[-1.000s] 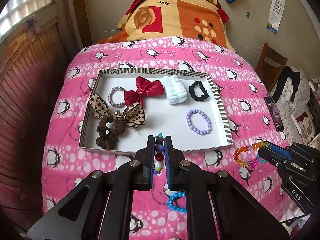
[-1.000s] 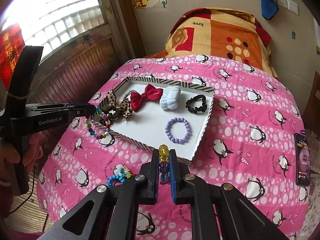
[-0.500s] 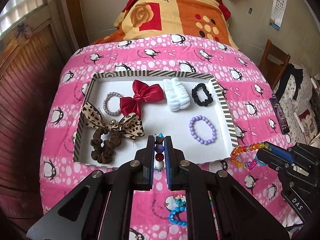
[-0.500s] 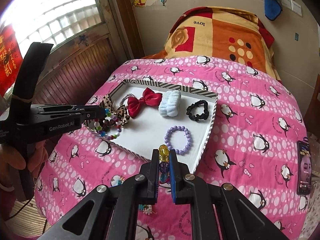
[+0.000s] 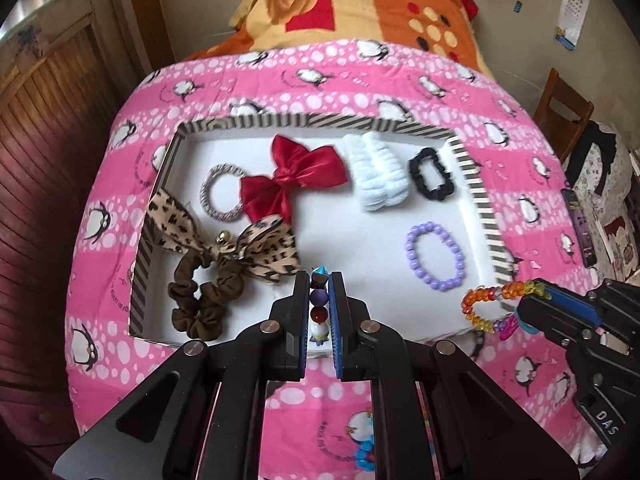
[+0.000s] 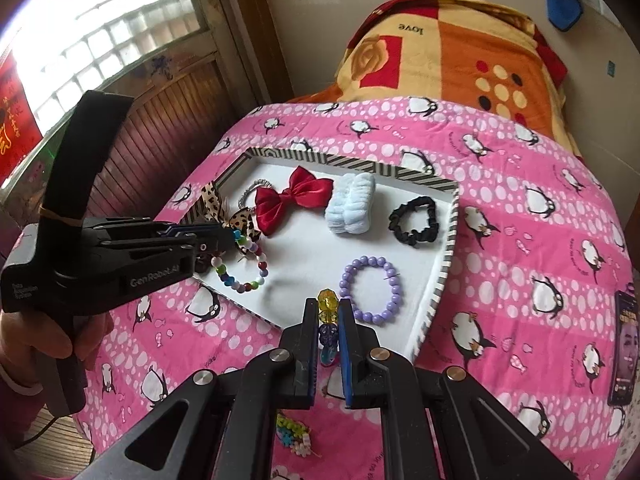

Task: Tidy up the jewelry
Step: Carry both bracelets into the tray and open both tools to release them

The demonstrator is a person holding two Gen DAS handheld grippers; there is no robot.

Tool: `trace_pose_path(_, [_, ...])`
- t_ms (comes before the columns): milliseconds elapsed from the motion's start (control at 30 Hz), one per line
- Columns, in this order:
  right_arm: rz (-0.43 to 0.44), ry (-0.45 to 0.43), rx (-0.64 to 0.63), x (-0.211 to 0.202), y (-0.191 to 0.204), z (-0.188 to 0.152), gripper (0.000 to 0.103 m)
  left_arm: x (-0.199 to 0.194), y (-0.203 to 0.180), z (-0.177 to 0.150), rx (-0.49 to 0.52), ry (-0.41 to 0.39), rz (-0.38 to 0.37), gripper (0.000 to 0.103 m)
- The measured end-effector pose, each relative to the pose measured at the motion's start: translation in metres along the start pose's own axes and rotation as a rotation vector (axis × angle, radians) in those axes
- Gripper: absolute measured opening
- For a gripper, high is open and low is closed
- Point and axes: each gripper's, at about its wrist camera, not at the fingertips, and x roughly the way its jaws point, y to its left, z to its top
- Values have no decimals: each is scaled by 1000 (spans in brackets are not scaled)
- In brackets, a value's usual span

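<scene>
A white tray (image 5: 476, 184) with a striped rim lies on the pink penguin bedcover. In it are a red bow (image 5: 292, 180), a white scrunchie (image 5: 378, 178), a black scrunchie (image 5: 432, 174), a purple bead bracelet (image 5: 436, 256), a leopard bow on a brown scrunchie (image 5: 224, 256) and a silver hair tie (image 5: 220, 192). My left gripper (image 5: 319, 280) is shut on a multicoloured bead bracelet (image 6: 244, 268), which hangs over the tray's near left corner. My right gripper (image 6: 328, 304) is shut on an orange and yellow bead bracelet (image 5: 488, 304) at the tray's near right corner.
A blue bead bracelet (image 5: 366, 454) and another colourful one (image 6: 294, 434) lie on the bedcover below the grippers. A phone (image 6: 624, 344) lies at the bed's right edge. A folded orange blanket (image 5: 360, 4) fills the bed's far end; a wooden chair (image 5: 564, 112) stands right.
Both grippers have come forward and down to the tray's near edge with their bracelets. The multicoloured bracelet now hangs over the tray floor instead of outside its left rim.
</scene>
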Motion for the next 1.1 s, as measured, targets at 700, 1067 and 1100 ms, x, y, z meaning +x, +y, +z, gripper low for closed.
trace_pose_path(700, [-21, 114, -72, 122, 3, 57, 8, 46, 60, -4, -113, 66, 55, 8])
trace_pose_path(1067, [-50, 106, -50, 144, -6, 62, 8, 52, 58, -2, -109, 71, 66, 8])
trace_pose_path(1100, [-45, 112, -43, 145, -7, 61, 8, 52, 57, -2, -109, 70, 70, 8])
